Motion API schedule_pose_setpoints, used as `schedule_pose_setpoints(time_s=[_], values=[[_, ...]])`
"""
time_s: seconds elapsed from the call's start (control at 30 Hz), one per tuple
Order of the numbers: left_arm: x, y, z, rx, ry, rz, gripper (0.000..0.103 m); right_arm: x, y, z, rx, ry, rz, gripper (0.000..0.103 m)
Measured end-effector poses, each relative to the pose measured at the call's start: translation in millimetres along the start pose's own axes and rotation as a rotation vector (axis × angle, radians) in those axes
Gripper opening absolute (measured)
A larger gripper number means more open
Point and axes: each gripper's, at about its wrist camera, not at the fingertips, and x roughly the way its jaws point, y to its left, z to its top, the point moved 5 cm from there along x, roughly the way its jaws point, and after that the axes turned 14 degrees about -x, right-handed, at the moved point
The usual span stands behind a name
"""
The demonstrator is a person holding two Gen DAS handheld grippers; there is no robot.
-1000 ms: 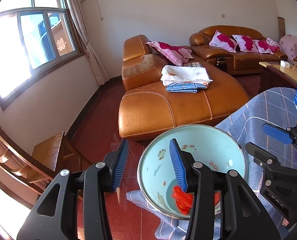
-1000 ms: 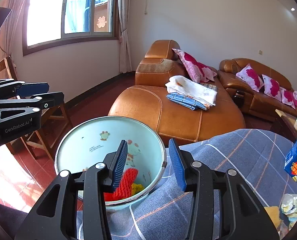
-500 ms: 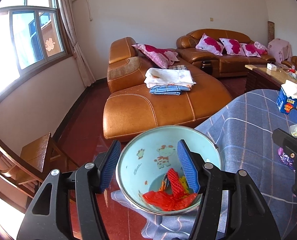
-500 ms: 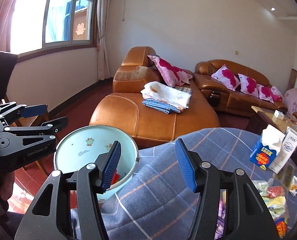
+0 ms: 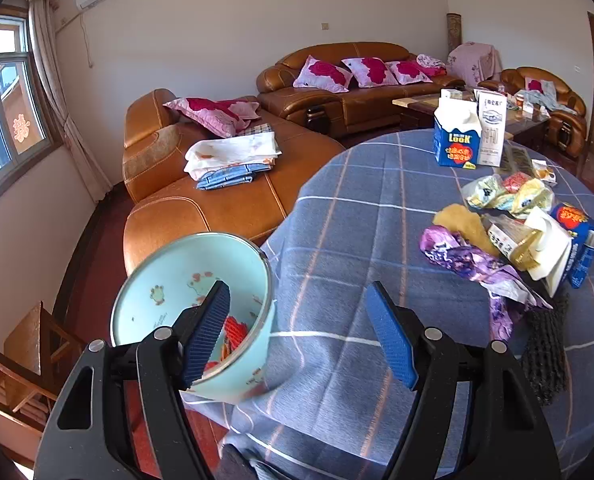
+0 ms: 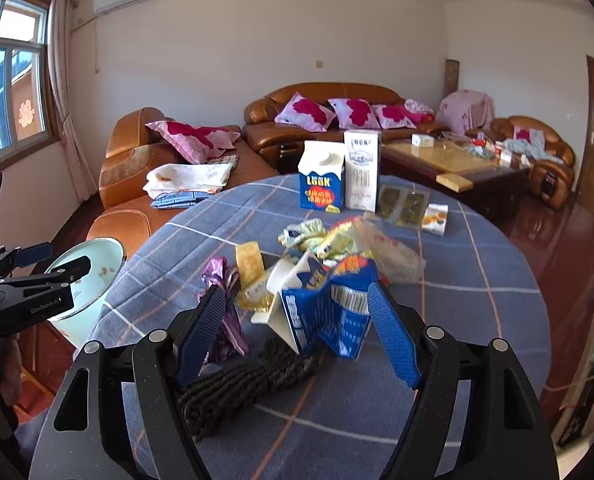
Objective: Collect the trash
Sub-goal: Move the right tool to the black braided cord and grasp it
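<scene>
A pale blue enamel basin (image 5: 165, 280) sits at the round table's left edge with red and yellow scraps (image 5: 235, 330) inside. My left gripper (image 5: 303, 334) hovers beside it over the blue checked cloth (image 5: 357, 216), its jaws opening with nothing between them. A heap of trash lies on the cloth: a crushed blue carton (image 6: 329, 312), purple wrapper (image 6: 221, 280), black foam netting (image 6: 241, 384), yellow wrappers (image 6: 329, 240). My right gripper (image 6: 297, 330) hangs just before the crushed carton, jaws opening and apart from it. In the right wrist view the left gripper (image 6: 37, 276) and basin (image 6: 93, 264) appear at the left.
Two upright cartons, blue (image 6: 321, 184) and white (image 6: 361, 176), stand at the table's far side with flat packets (image 6: 403, 200). Brown leather sofas (image 5: 225, 184) lie beyond, a coffee table (image 6: 453, 160) to the right, a wooden chair (image 5: 29, 344) left of the basin.
Both grippers swung right, away from the basin toward the trash heap, and their jaws widened. The right one left the basin's rim and now faces the crushed blue carton.
</scene>
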Motion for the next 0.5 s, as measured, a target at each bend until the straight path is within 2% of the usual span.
schedule_pose_setpoints(time_s=[0.07, 0.17, 0.33, 0.37, 0.4, 0.47, 0.5], values=[[-2, -11, -18, -0.001, 0.036, -0.036, 0.07, -2, 2, -16, 0.042, 0.024, 0.005, 0.073], [-4, -23, -37, 0.048, 0.052, -0.044, 0.07, 3, 19, -28, 0.075, 0.058, 0.056, 0.073], [-8, -16, -38, 0.028, 0.04, -0.045, 0.07, 16, 51, -40, 0.066, 0.127, 0.116, 0.072], [-9, -13, -36, 0.012, 0.038, -0.047, 0.071, 21, 53, -45, 0.075, 0.15, 0.129, 0.065], [-10, -11, -34, 0.001, 0.036, -0.049, 0.071, 25, 55, -49, 0.094, 0.175, 0.16, 0.049], [-10, -9, -31, -0.007, 0.034, -0.051, 0.071, 26, 55, -53, 0.132, 0.187, 0.21, 0.035], [-11, -10, -31, -0.012, 0.035, -0.057, 0.071, 23, 55, -52, 0.13, 0.183, 0.215, 0.017]])
